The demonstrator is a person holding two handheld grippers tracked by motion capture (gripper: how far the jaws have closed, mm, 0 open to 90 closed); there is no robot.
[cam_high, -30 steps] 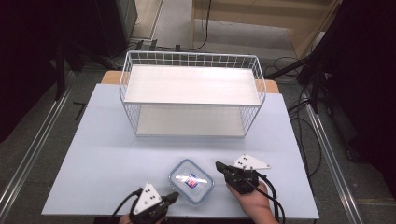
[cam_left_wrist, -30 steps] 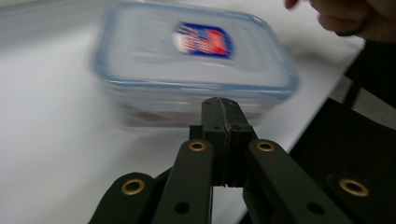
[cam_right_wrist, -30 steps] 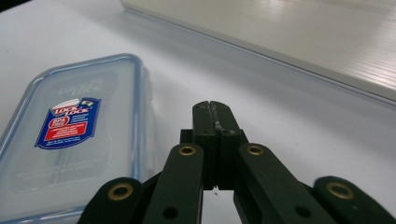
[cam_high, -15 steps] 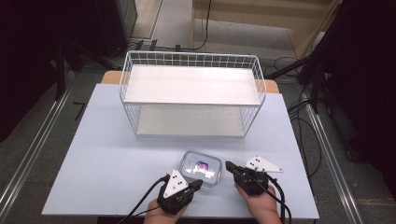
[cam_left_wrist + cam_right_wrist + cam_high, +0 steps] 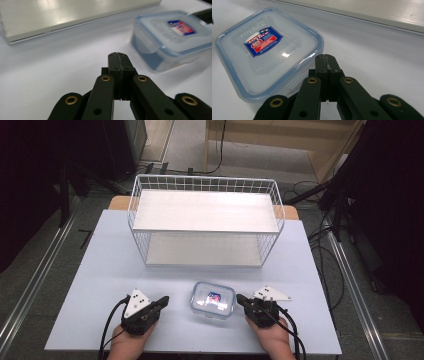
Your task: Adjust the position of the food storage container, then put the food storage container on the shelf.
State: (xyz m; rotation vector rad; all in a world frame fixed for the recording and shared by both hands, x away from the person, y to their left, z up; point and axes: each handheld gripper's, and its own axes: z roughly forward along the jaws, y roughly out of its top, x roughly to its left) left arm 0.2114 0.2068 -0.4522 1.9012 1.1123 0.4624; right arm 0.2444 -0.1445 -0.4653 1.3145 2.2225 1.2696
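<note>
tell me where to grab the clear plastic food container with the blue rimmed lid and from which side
Best guess: clamp the food container across its two short sides, one gripper each, coming in level from left and right. It lies flat on the table, lid on. The left gripper and right gripper, both shut, already flank it; a single jaw pair looks too narrow to span it.

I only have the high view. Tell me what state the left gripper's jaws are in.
Observer: In the left gripper view the left gripper has its jaws pressed together with nothing between them.
Operator: Now the right one.
Observer: The right gripper is shut too, empty, its tips next to the container corner; I cannot tell if they touch.
Operator: Describe the lid's label.
Observer: The label is blue with a red panel, and the lid's rim is blue.
</note>
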